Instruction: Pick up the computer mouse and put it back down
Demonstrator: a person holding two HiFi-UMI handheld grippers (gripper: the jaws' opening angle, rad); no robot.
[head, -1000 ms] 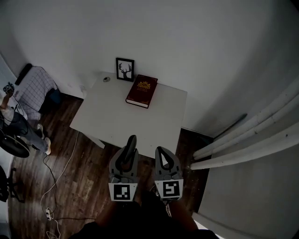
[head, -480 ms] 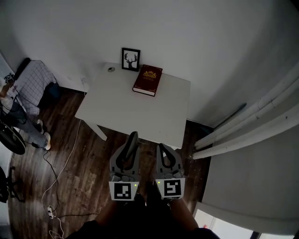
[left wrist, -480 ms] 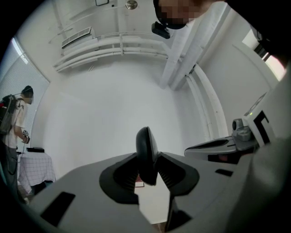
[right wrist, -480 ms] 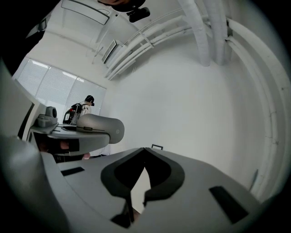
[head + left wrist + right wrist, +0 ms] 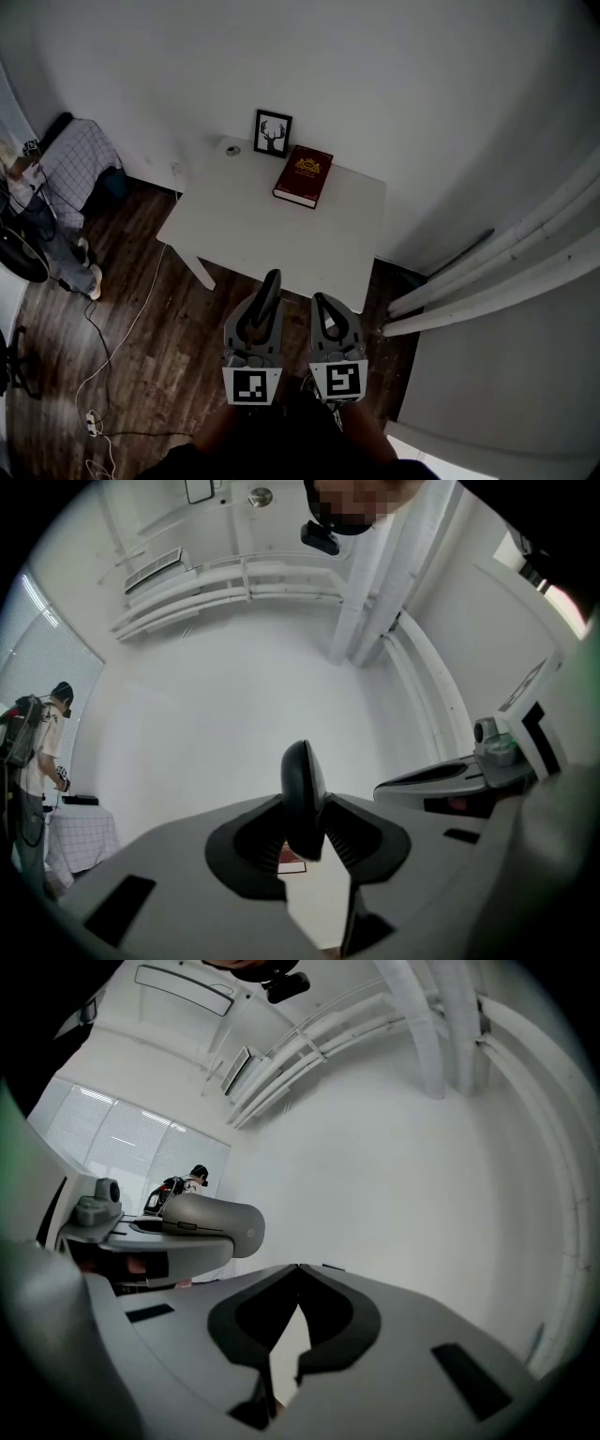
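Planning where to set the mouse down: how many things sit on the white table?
3: a framed deer picture at the back edge, a small round object left of it, a red book just in front.

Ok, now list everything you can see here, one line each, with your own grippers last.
Table: one, white, against the far wall.
Book: one, dark red, on the table's far side.
Framed picture: one, black frame with a deer silhouette, standing on the table against the wall.
Small round object: one, grey, left of the picture.
Checked cloth: one, pale, far left.
Cables: white, on the wood floor.
Bystander: one, far left.
Computer mouse: one, dark grey, held on edge.
Left gripper: grey, shut on the mouse.
Right gripper: grey, shut, empty.
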